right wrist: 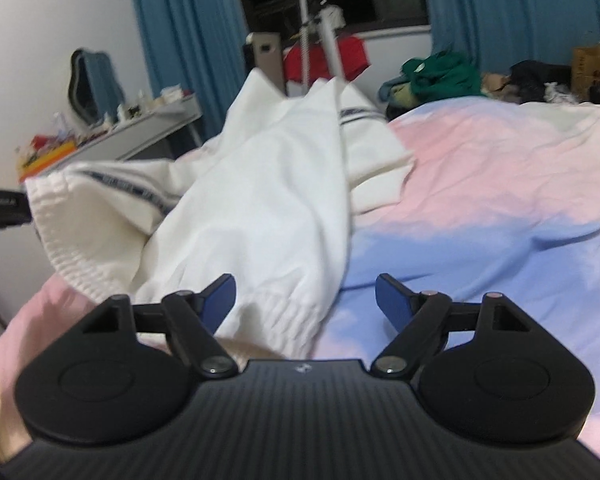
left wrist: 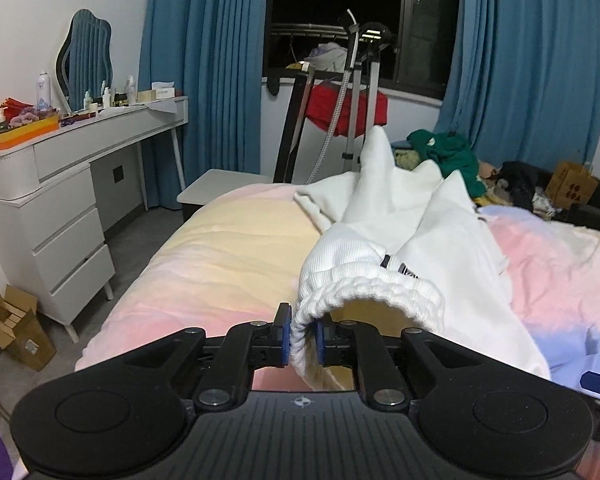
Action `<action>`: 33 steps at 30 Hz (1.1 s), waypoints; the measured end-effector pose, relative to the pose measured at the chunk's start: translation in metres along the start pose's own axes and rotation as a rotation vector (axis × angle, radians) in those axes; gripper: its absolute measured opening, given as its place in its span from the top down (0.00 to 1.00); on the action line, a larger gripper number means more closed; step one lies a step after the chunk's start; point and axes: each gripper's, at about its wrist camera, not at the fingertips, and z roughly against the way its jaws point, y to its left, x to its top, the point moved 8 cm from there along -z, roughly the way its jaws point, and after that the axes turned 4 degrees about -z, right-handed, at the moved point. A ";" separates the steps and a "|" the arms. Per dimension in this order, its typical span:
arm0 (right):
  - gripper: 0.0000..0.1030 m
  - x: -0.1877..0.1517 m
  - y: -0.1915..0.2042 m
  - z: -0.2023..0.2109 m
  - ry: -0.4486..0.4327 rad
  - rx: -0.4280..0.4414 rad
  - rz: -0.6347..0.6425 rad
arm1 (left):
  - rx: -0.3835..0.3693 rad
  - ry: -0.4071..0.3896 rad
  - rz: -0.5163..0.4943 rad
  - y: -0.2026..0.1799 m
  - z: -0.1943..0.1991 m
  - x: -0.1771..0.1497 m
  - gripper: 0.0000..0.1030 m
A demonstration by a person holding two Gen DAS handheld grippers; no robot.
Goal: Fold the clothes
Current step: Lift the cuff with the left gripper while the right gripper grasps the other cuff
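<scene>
A white garment (left wrist: 400, 216) with a ribbed hem and dark stripes lies crumpled on the pastel bedspread (left wrist: 228, 248). My left gripper (left wrist: 303, 340) is shut on the ribbed hem (left wrist: 364, 292), lifting it off the bed. In the right wrist view the white garment (right wrist: 260, 184) spreads from the left edge to the middle, its ribbed cuff (right wrist: 284, 320) lying between and just ahead of the fingers. My right gripper (right wrist: 305, 298) is open, with its blue pads wide apart above the bed. The left gripper (right wrist: 4, 206) shows at the left edge, holding the hem.
A white dresser (left wrist: 60, 184) with bottles and a mirror stands left of the bed. A garment steamer stand (left wrist: 356, 92) and red cloth are at the bed's far end. Green and dark clothes (left wrist: 452, 152) and a cardboard box (left wrist: 572, 186) pile at the back right. Boxes (left wrist: 12, 324) sit on the floor.
</scene>
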 end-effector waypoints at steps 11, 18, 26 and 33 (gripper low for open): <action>0.32 -0.022 0.024 -0.008 0.060 -0.090 0.251 | 0.047 0.029 -0.041 -0.006 -0.011 -0.002 0.84; 0.33 -0.024 0.015 -0.019 0.043 -0.146 0.231 | 0.065 0.053 -0.060 -0.008 -0.015 -0.004 0.82; 0.33 -0.016 0.014 0.003 0.021 -0.164 0.234 | 0.066 0.046 -0.029 -0.004 -0.014 -0.003 0.79; 0.34 -0.029 0.018 -0.011 0.099 -0.143 0.273 | 0.047 0.080 0.145 0.024 -0.021 -0.001 0.79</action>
